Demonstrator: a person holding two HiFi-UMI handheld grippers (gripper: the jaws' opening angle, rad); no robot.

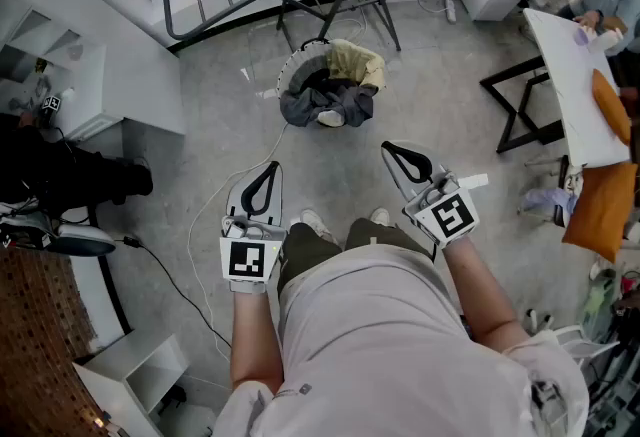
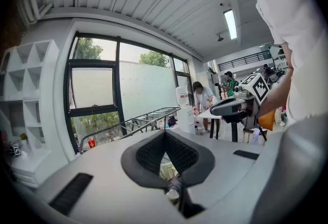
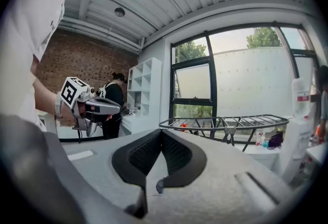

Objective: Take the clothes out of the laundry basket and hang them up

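Head view: basket (image 1: 296, 66) of clothes (image 1: 330, 101) on the floor (image 1: 215, 115) straight ahead, well beyond left tool (image 1: 262, 187) and right tool (image 1: 410, 163), neither clearly nearer; left gripper view: pressed together, empty, aimed at clothes (image 2: 165, 170); right gripper view: likewise closed on nothing, facing rack (image 3: 225, 123).

Bright, even daylight; frames mostly sharp.
Windows (image 3: 246, 72) and ceiling strip light (image 2: 230, 24) feed it; soft shadows, heavy fisheye vignetting on gripper views.
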